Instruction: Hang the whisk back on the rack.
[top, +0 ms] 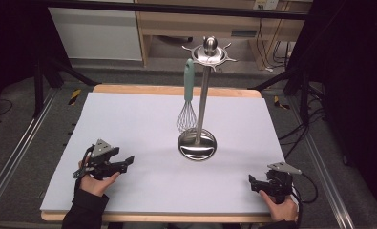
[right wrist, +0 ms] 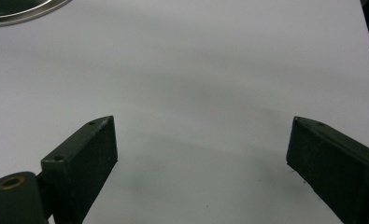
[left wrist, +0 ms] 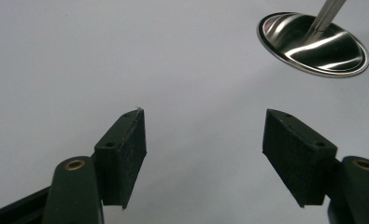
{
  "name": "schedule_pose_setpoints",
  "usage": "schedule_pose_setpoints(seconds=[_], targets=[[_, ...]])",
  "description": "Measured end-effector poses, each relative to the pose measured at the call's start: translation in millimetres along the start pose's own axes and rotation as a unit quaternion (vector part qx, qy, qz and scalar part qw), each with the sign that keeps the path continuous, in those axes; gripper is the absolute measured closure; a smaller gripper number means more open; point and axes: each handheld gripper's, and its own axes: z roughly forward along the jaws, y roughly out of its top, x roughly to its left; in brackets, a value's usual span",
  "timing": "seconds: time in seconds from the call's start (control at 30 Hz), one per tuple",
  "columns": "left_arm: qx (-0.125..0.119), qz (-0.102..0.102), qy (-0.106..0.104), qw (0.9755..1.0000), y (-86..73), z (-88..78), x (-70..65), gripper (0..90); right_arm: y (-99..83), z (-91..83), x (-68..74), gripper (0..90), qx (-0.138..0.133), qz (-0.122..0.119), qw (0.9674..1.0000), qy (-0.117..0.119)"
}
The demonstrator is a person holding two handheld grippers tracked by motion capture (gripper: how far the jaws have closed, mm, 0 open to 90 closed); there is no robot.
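Observation:
A steel utensil stand rises from a round dished base in the middle of the white table. A whisk with a pale green handle hangs from a hook on the stand's top ring. My left gripper rests at the front left, open and holding nothing, with the base off to its upper right. My right gripper lies at the front right, open too, its jaws wide apart over bare table; the rim of the base shows at the top left.
Wood edges frame the table at the back and front. Beyond it stand wooden furniture and dark tripod legs. Cables run along the floor on the right.

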Motion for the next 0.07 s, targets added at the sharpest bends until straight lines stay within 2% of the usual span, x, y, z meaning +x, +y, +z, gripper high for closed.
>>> schedule_pose_setpoints(seconds=[0.07], targets=[[0.001,-0.005,0.005,1.0000,-2.5,-0.5,3.6,29.9,-0.3,1.1,-0.3,9.2,0.005,0.002,1.0000,0.001]])
